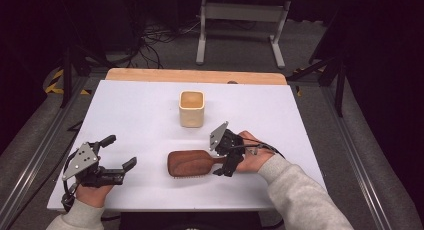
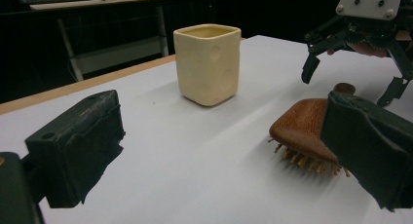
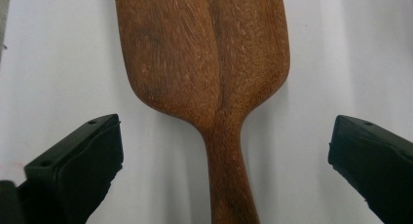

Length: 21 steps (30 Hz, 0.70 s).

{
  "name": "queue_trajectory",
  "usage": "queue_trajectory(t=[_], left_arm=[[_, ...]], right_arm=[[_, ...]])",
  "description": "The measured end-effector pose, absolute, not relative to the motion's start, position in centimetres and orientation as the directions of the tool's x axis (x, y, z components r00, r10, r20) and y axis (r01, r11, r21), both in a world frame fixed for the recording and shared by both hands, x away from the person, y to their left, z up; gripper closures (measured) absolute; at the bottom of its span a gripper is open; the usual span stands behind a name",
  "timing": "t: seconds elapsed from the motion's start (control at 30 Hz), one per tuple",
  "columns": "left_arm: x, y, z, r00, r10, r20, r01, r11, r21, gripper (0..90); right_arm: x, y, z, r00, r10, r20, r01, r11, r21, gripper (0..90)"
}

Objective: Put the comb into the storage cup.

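A wooden hairbrush (image 1: 192, 163) lies bristles down on the white table (image 1: 130, 110), handle pointing right. My right gripper (image 1: 216, 159) hovers over that handle with its jaws spread wide. In the right gripper view the handle (image 3: 229, 180) runs between the two pads without touching either. My left gripper (image 1: 120, 151) rests open at the table's front left, nothing between its jaws. From the left gripper view, the brush (image 2: 302, 129) sits behind the right-hand jaw, and the right gripper (image 2: 351, 83) hangs above its far end. A cream square cup (image 1: 192, 109) stands upright behind the brush.
The cup (image 2: 208, 63) is a hand's width beyond the brush head. A wooden strip (image 1: 195, 76) borders the table's far edge. Beyond it are a stand's legs (image 1: 240, 35) and cables on the floor.
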<state>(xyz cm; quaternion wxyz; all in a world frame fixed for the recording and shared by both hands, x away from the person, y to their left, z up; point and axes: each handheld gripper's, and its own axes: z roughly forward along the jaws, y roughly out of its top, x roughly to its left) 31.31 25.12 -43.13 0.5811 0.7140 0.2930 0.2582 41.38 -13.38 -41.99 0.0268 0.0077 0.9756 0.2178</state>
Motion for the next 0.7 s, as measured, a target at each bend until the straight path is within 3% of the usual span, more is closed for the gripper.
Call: queue_trajectory(t=[0.3, 0.53, 0.63, 0.7], left_arm=[[31.3, 25.2, -43.1, 0.696, 0.717, 0.032, 0.117, -0.157, 0.981, 3.3], [31.3, 25.1, -43.1, 0.695, 0.719, 0.026, 0.120, -0.151, 0.981, 3.3], [31.3, 25.1, -43.1, 0.695, 0.718, 0.032, 0.116, -0.156, 0.981, 3.3], [31.3, 25.1, -43.1, 0.695, 0.719, 0.028, 0.119, -0.154, 0.981, 3.3]], right_arm=[[41.7, -12.5, -43.3, -0.999, 0.001, -0.033, -0.010, 0.936, 0.351, 10.8], [41.8, -12.1, -43.4, -0.999, -0.038, -0.013, -0.040, 0.942, 0.334, 37.4], [41.8, -12.1, -43.5, -0.999, -0.041, -0.007, -0.041, 0.942, 0.332, 41.5], [42.0, -12.1, -43.4, -0.999, -0.035, -0.003, -0.034, 0.941, 0.337, 50.9]])
